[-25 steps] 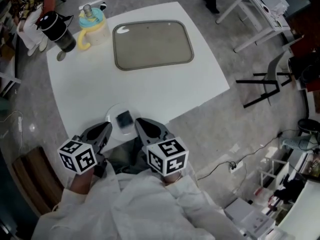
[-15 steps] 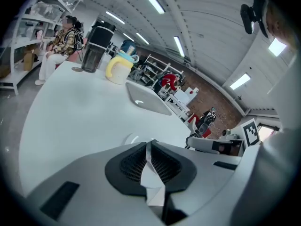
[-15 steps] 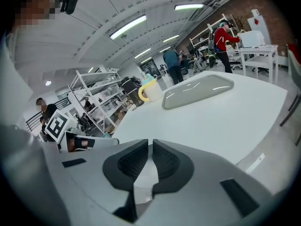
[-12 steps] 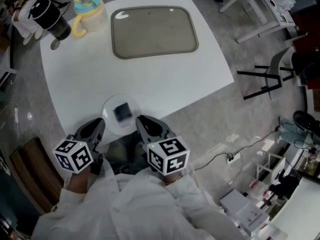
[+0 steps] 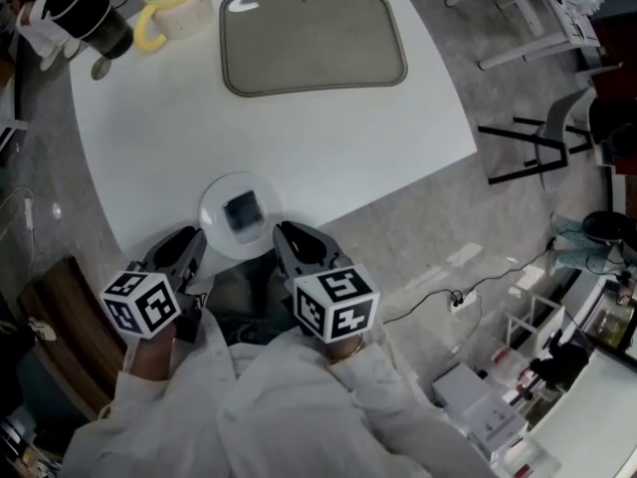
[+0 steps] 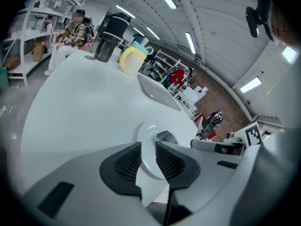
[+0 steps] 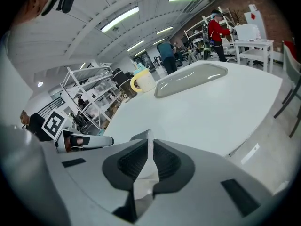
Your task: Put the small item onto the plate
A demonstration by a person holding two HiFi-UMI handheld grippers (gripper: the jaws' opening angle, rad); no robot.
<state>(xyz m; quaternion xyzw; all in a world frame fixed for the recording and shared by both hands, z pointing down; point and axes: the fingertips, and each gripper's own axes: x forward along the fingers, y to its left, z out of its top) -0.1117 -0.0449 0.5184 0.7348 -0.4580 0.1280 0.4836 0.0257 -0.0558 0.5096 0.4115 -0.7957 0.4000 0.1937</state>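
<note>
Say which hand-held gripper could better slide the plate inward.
The right hand-held gripper, likely: jaws shut on the plate rim. The left hand-held gripper has just been opening, rim loose between its jaws.

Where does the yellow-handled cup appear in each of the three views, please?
Head view: yellow-handled cup at the top edge, left of the tray.
Left gripper view: cup upper middle, up and left of the tray.
Right gripper view: cup centre-left, left of the tray.
Shared landmark: the tray.
</note>
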